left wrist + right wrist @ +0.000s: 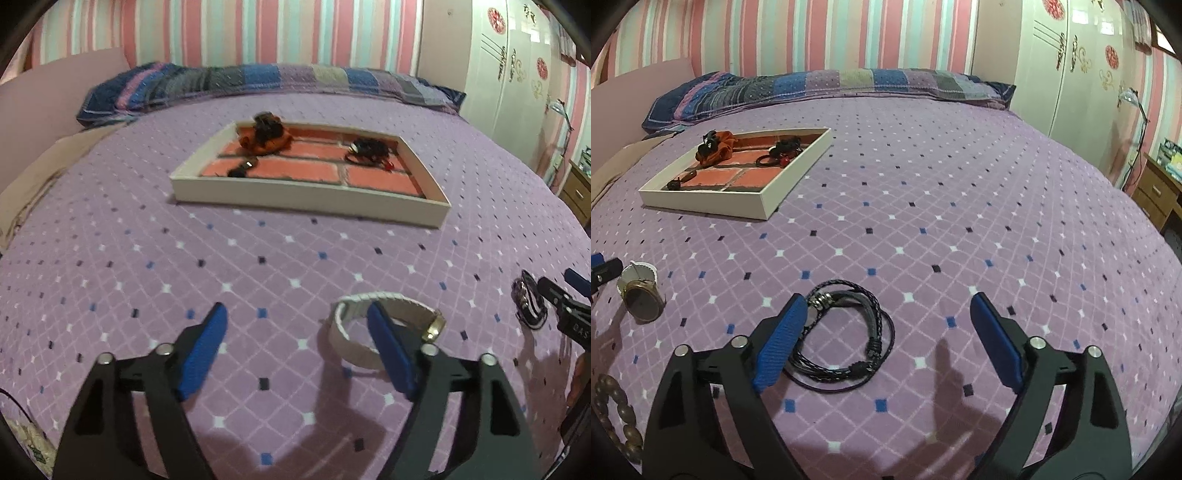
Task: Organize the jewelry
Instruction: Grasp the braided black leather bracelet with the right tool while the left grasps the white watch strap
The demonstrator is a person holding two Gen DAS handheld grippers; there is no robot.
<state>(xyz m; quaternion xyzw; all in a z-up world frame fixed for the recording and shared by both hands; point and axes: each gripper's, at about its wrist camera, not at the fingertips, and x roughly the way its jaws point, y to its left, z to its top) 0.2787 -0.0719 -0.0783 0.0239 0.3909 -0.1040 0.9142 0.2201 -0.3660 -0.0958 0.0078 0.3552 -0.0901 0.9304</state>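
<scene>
A white-strapped watch [354, 332] lies on the purple bedspread, partly behind the right finger of my open, empty left gripper [297, 325]; it also shows in the right wrist view [639, 291]. A black braided bracelet [846, 332] lies by the left finger of my open, empty right gripper [888, 314]; it also shows in the left wrist view [528, 302]. A white tray [295, 192] with a brick-pattern floor holds an orange scrunchie [266, 140] and dark jewelry [365, 149]; the tray also shows in the right wrist view [701, 201].
A brown bead bracelet [617, 413] lies at the lower left in the right wrist view. Patchwork pillows [258, 79] line the far bed edge. A white wardrobe [1071, 66] and a wooden dresser [1156, 192] stand at the right.
</scene>
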